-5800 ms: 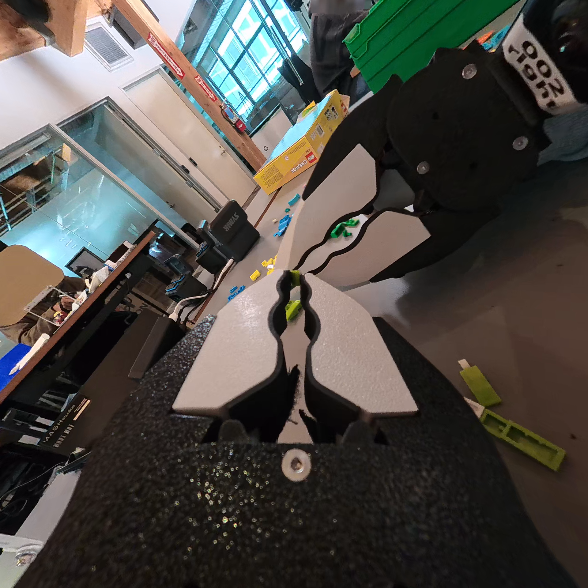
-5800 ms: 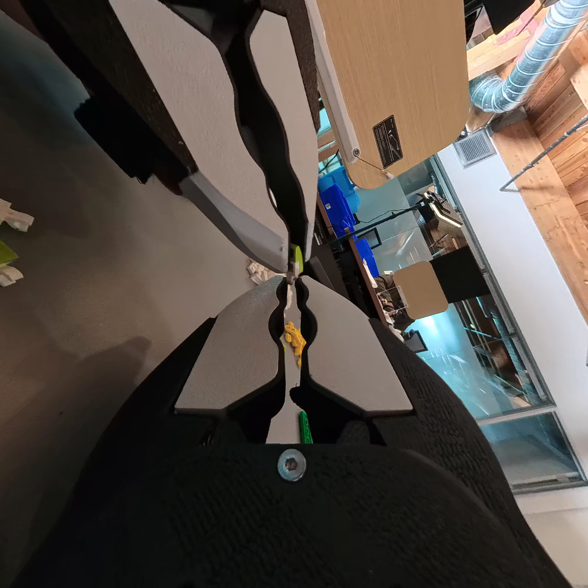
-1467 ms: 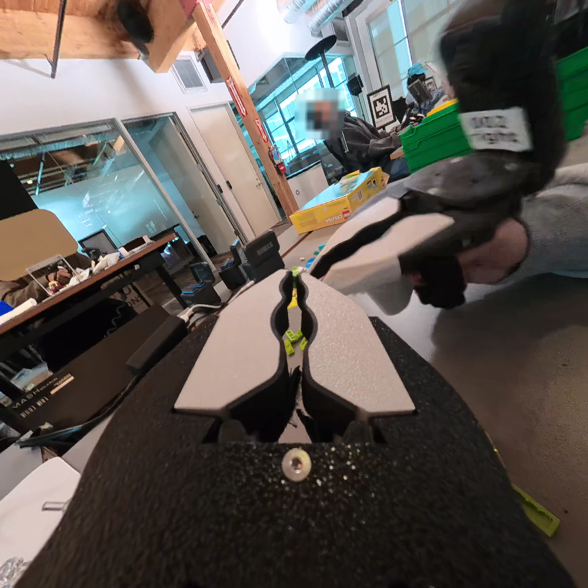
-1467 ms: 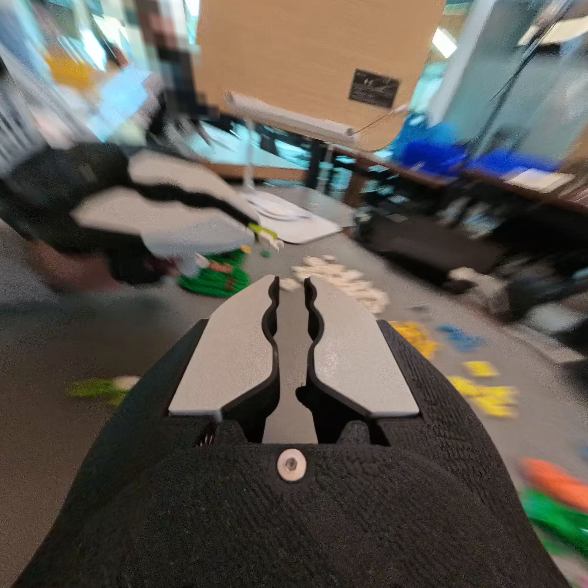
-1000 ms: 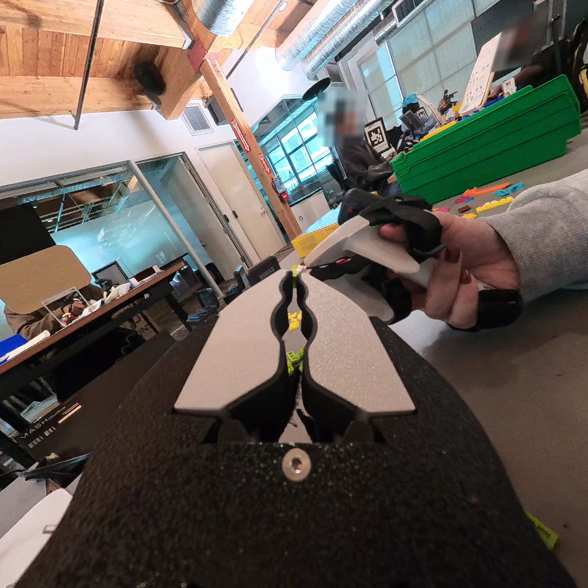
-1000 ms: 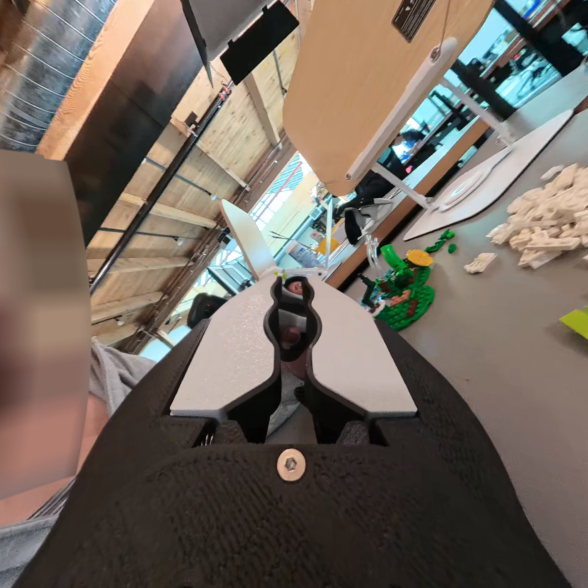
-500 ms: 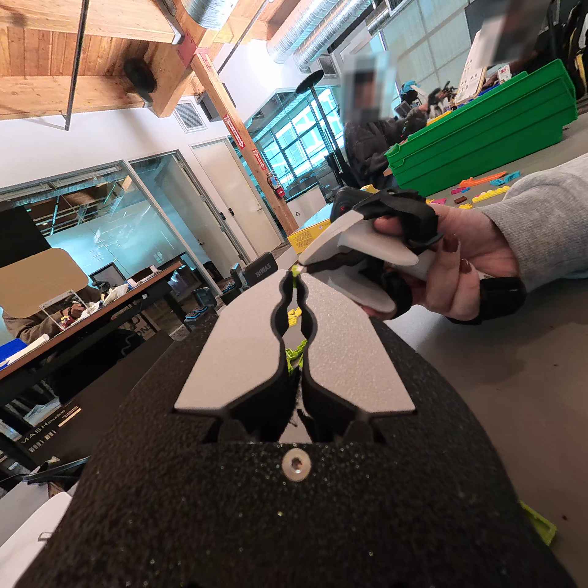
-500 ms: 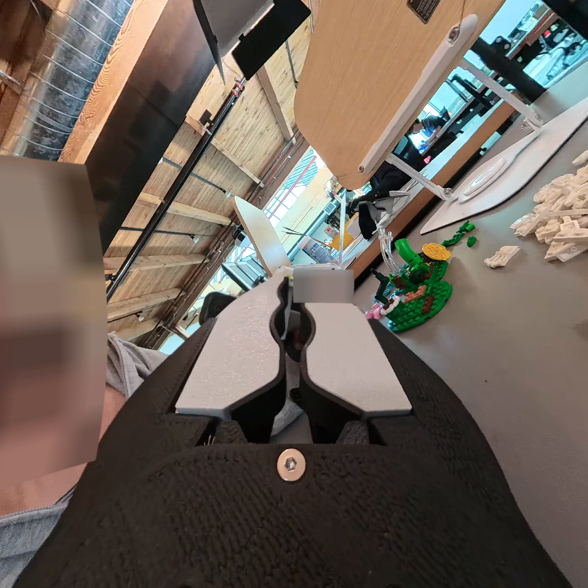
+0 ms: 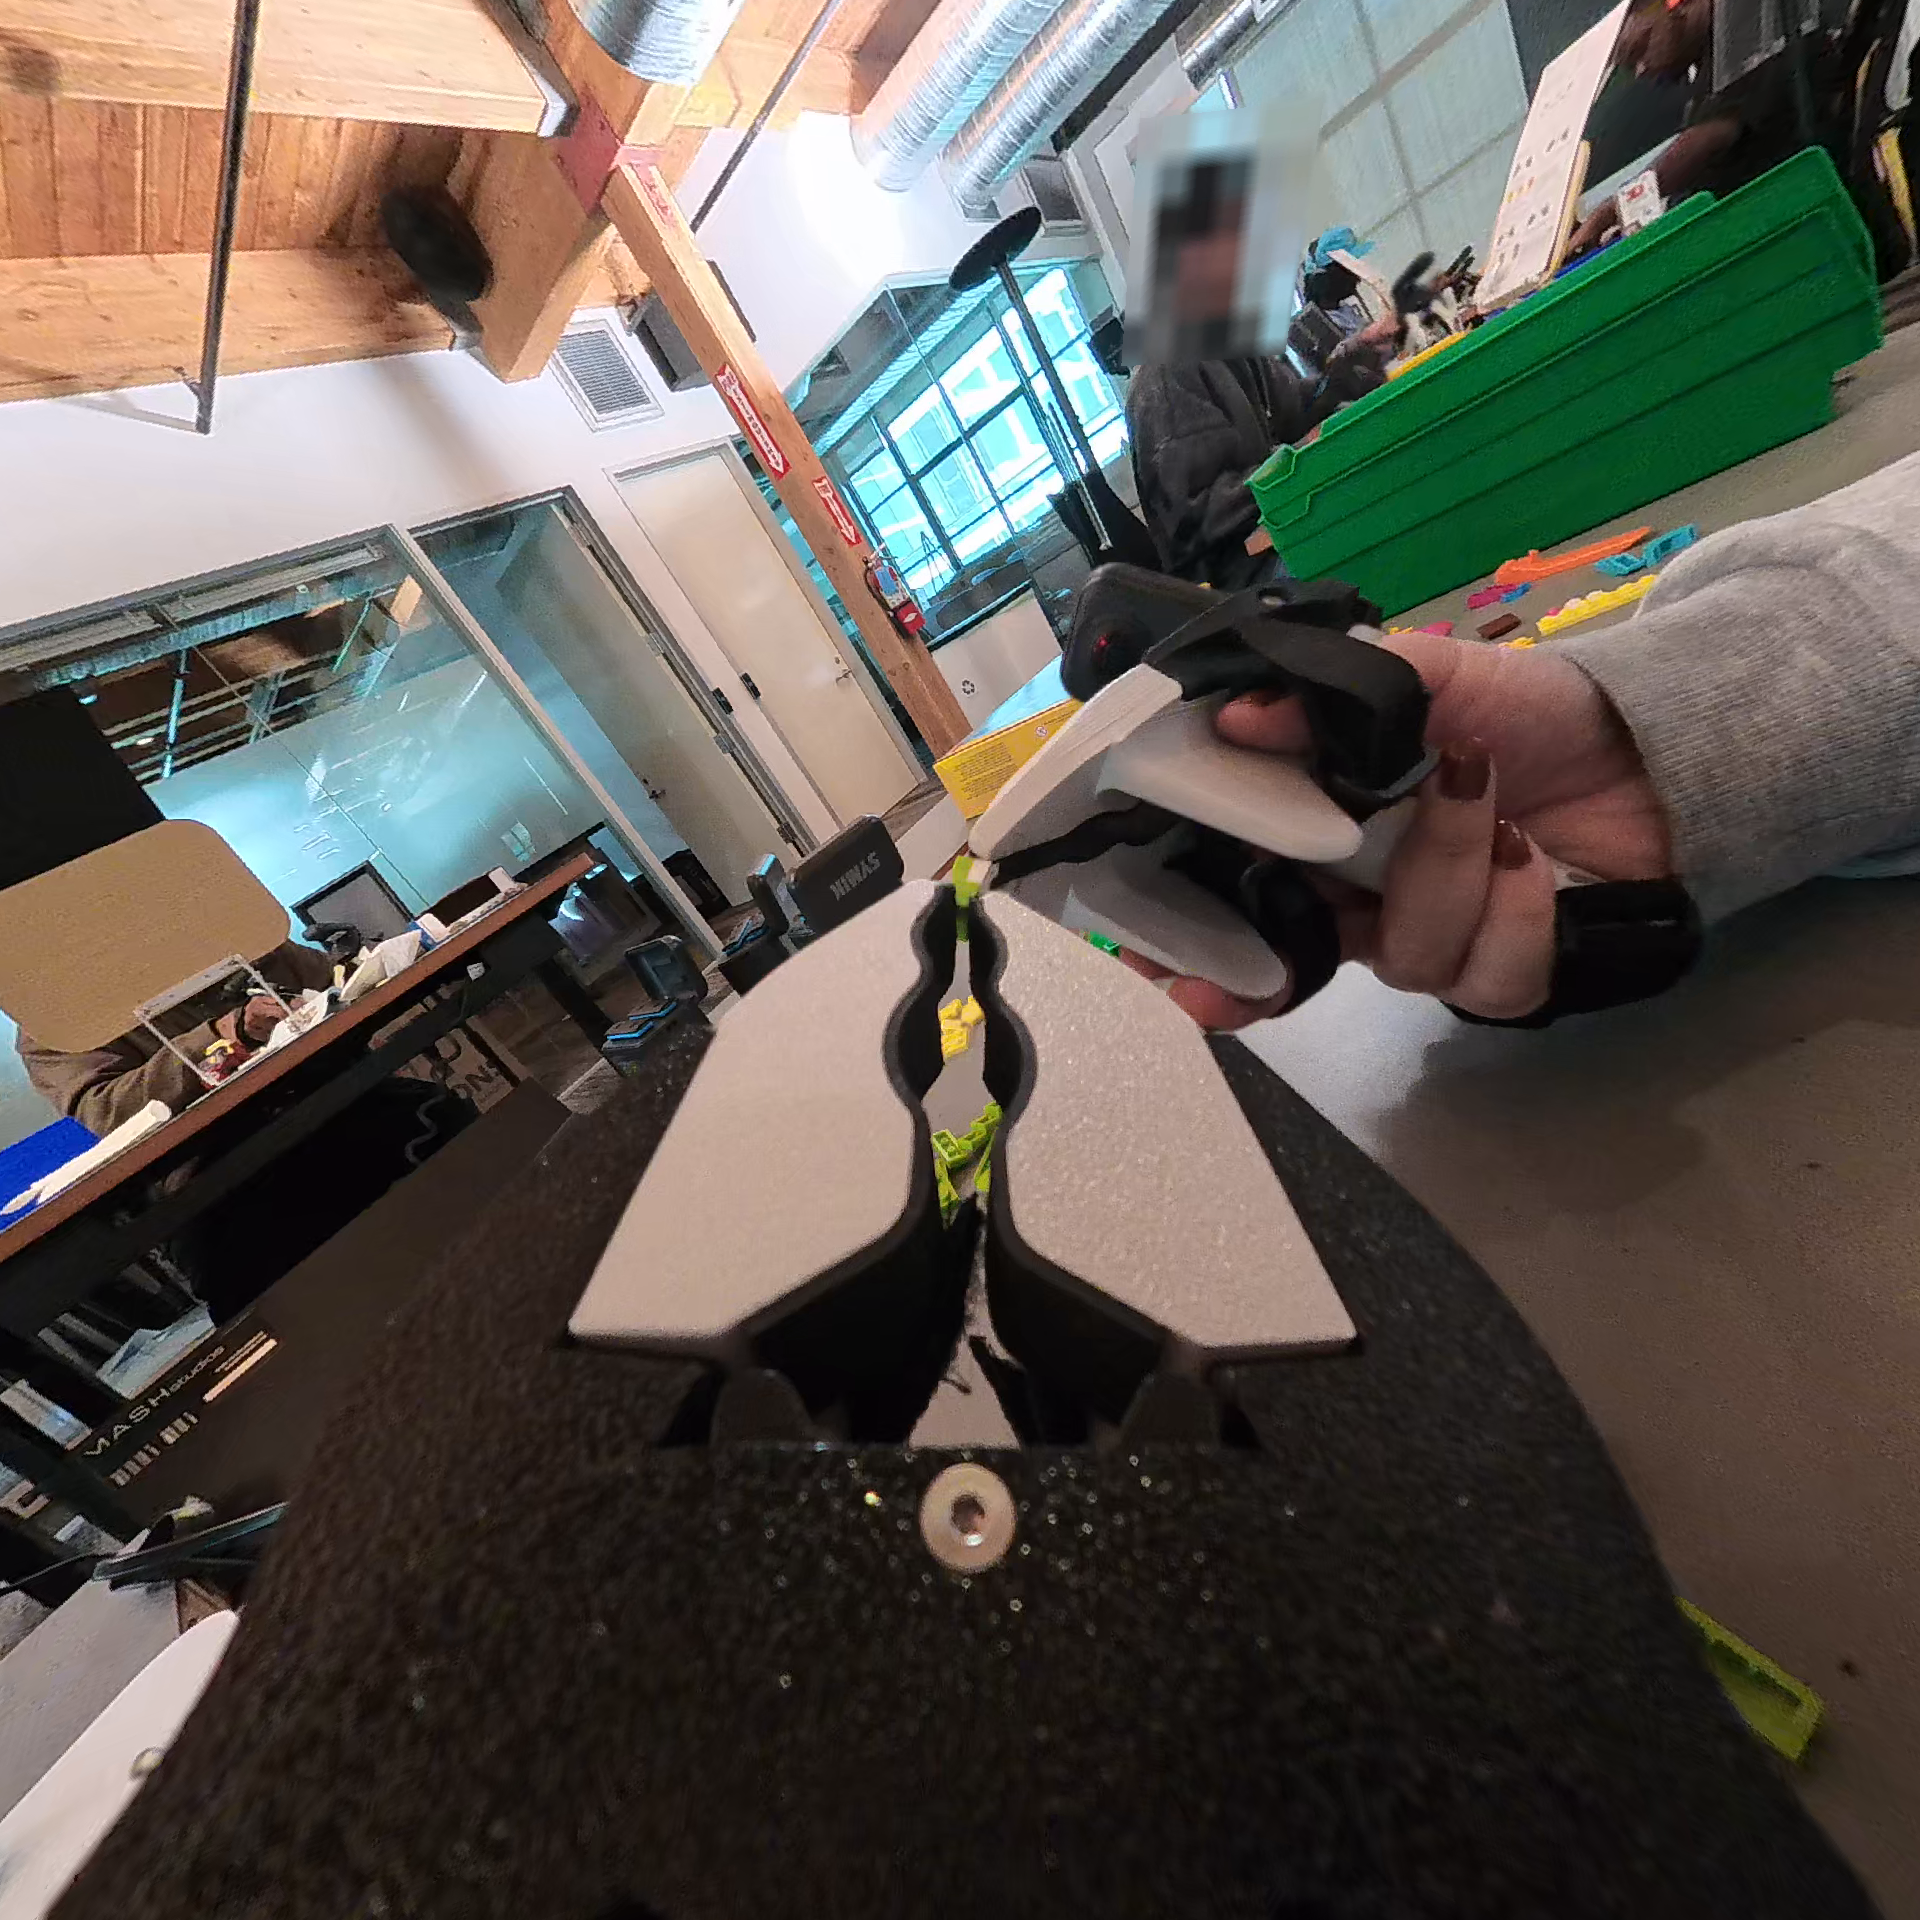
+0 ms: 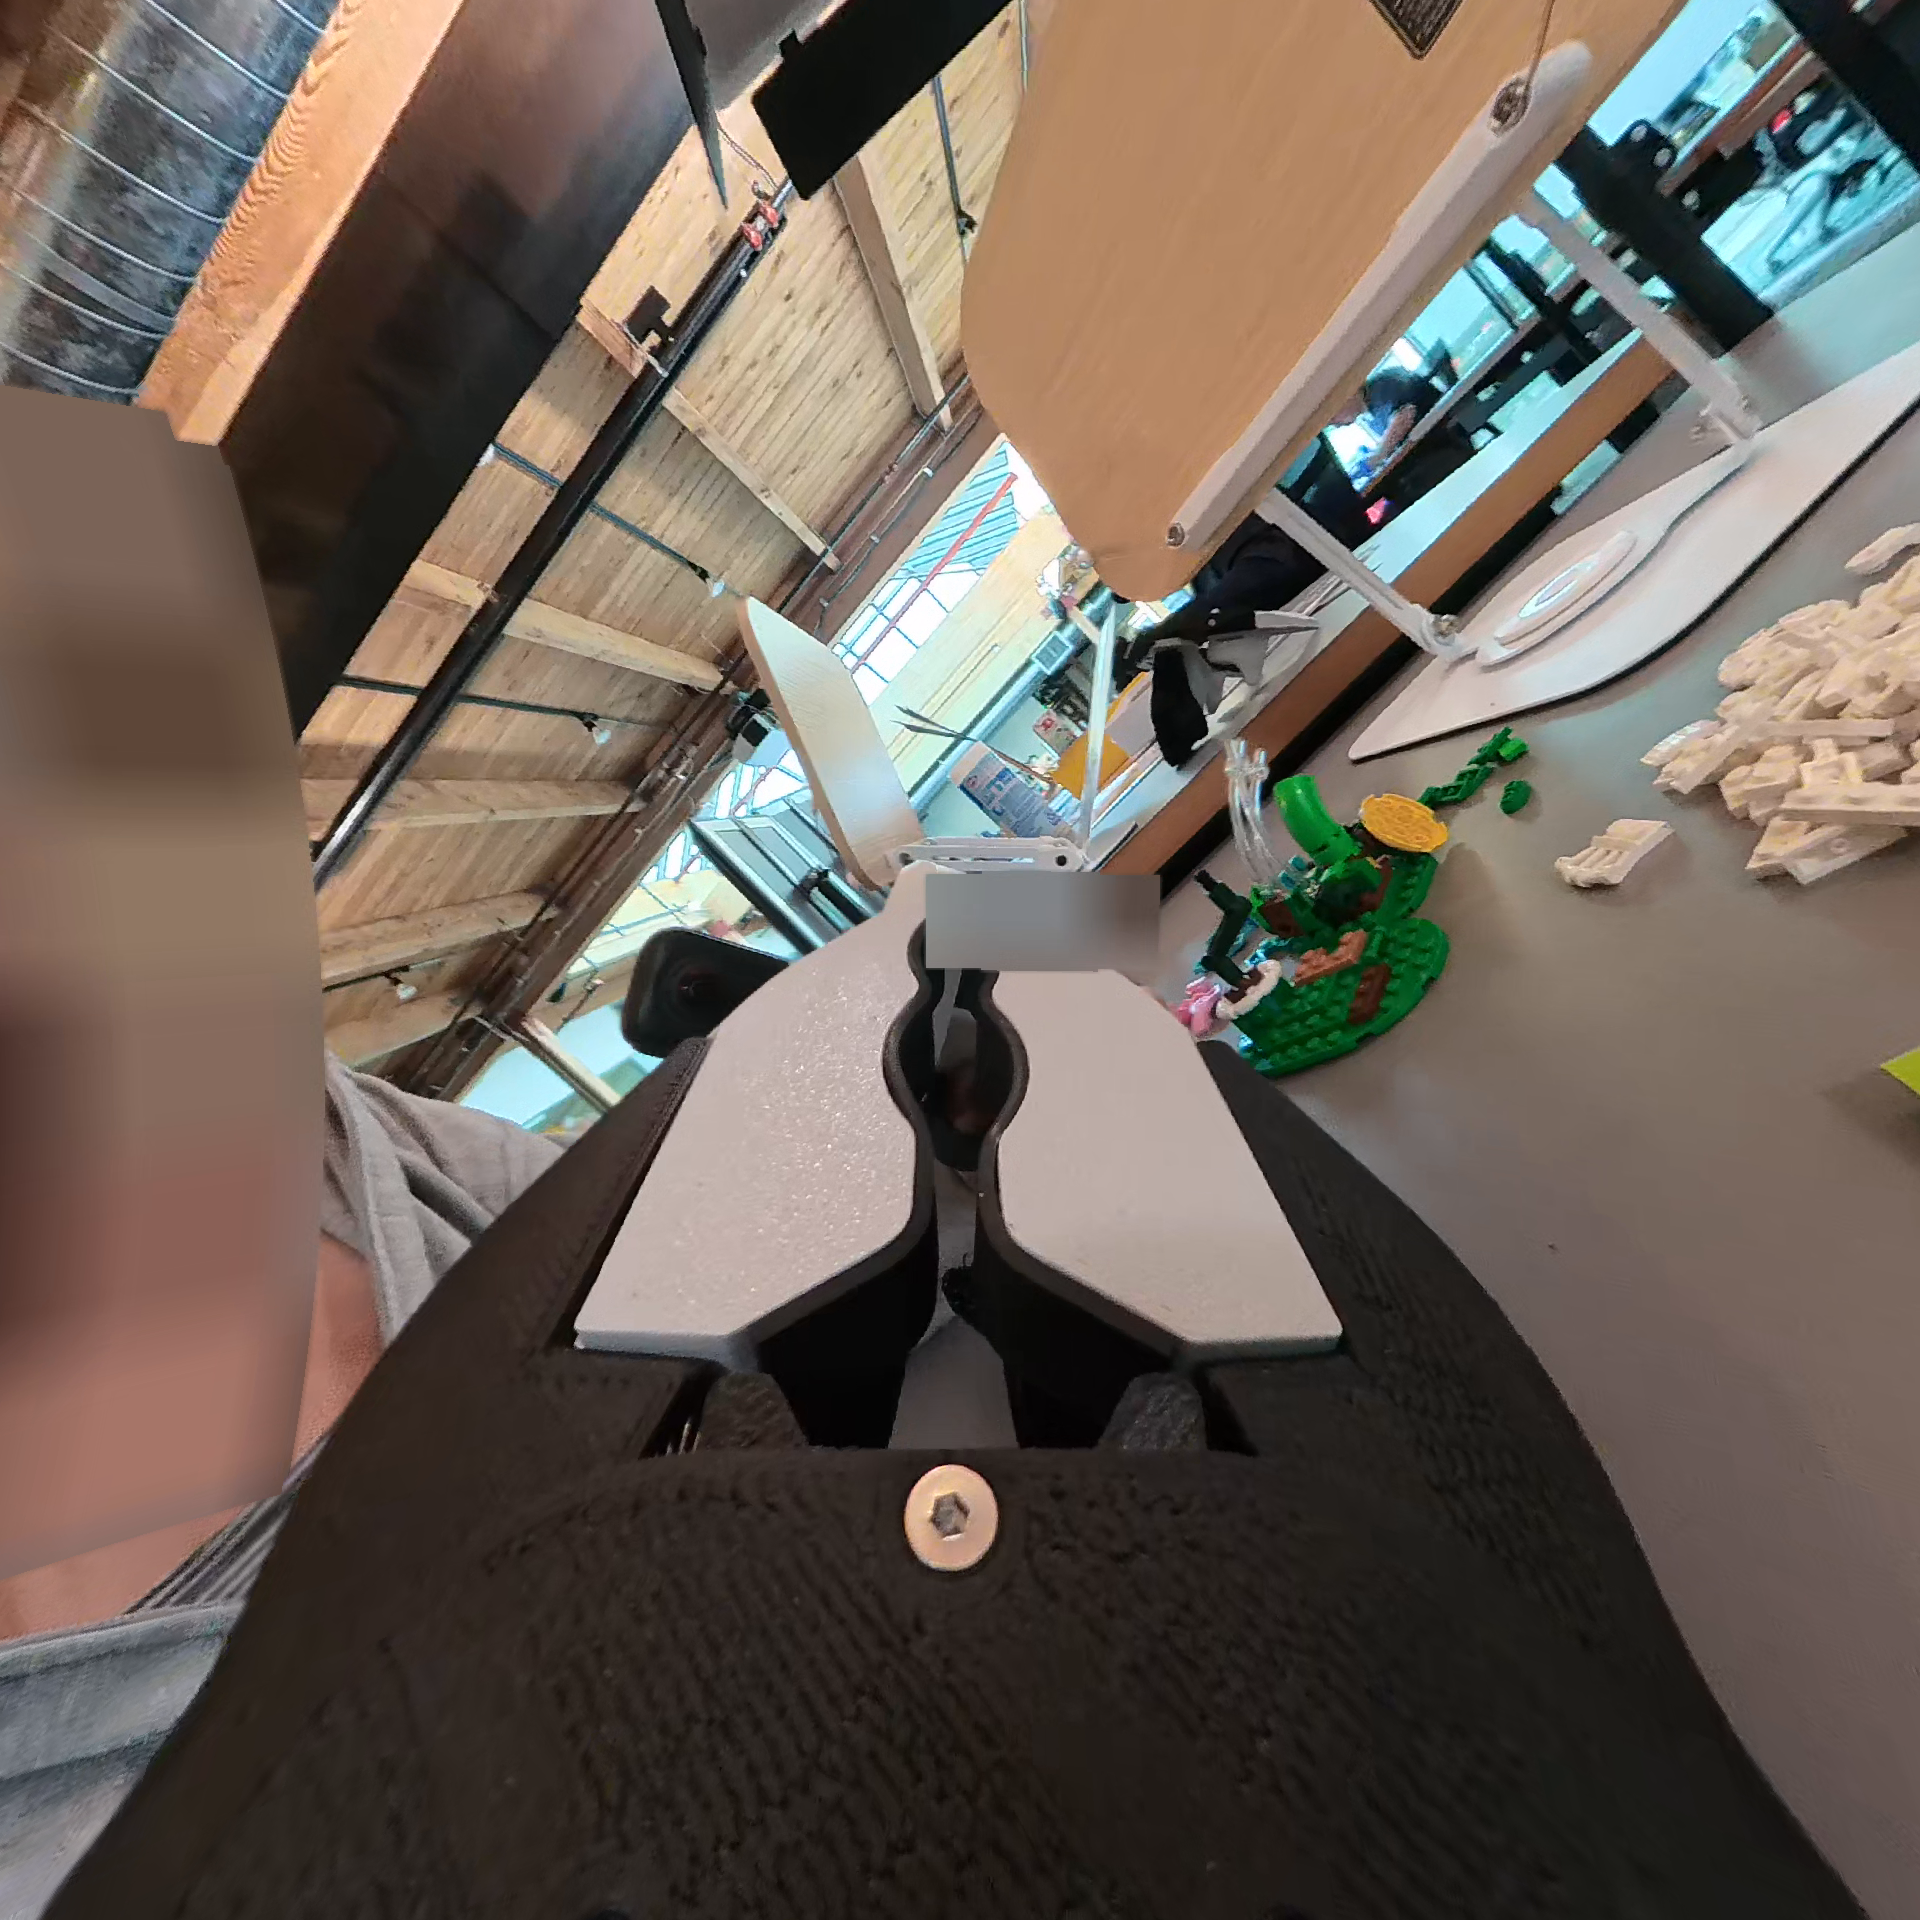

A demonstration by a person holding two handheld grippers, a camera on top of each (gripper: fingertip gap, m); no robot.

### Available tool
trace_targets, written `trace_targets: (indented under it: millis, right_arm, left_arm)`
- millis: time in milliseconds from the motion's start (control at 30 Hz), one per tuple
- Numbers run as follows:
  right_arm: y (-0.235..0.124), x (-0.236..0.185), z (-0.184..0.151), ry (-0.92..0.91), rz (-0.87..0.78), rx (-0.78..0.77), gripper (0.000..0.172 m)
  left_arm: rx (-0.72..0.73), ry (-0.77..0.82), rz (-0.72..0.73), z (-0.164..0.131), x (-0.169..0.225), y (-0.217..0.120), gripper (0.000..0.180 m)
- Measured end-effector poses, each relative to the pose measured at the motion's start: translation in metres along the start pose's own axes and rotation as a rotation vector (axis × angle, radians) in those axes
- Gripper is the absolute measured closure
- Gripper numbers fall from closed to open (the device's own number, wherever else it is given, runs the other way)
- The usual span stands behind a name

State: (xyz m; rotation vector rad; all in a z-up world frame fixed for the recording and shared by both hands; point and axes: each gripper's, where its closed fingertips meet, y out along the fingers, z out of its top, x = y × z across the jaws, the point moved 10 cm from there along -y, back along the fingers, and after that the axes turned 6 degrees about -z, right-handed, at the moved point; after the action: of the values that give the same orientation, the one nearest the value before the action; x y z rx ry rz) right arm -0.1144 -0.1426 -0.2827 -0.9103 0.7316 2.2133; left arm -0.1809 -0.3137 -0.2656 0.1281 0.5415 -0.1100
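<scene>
The left gripper is clamped on a small lime-green piece that sticks up from between its fingertips. The right gripper, held in a hand with a grey sleeve, meets it tip to tip, closed on what looks like a small white piece touching the green one; its own view is masked there, so this is uncertain. The two pieces seem to be brought together, but whether they are joined cannot be told. Below lie loose lime pieces, yellow pieces, a green brick model and a white pile on the grey table.
</scene>
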Motion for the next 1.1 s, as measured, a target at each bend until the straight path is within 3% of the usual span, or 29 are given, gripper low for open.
trace_targets:
  millis: [100,333,433,700,933,1100]
  right_arm:
    - [-0.002,-0.001,0.002,-0.065,-0.031,-0.010,0.170]
    - [-0.012,-0.010,0.012,-0.351,-0.106,-0.106,0.170]
    - [-0.015,-0.015,0.013,-0.431,-0.115,-0.145,0.170]
    - [-0.013,-0.013,0.011,-0.398,-0.134,-0.150,0.170]
    - [-0.009,-0.011,0.007,-0.387,-0.154,-0.181,0.170]
    - [-0.008,-0.011,0.006,-0.400,-0.173,-0.189,0.170]
  left_arm:
    - [-0.001,-0.037,-0.013,-0.001,0.001,0.001,0.178]
    - [-0.053,-0.356,-0.146,-0.006,-0.005,0.007,0.163]
    - [-0.041,-0.414,-0.195,-0.005,-0.007,0.006,0.164]
    - [-0.144,0.066,-0.048,0.006,0.009,0.006,0.165]
    - [-0.265,0.217,0.040,0.000,0.019,0.014,0.175]
    - [-0.319,0.220,0.028,0.002,0.017,0.015,0.177]
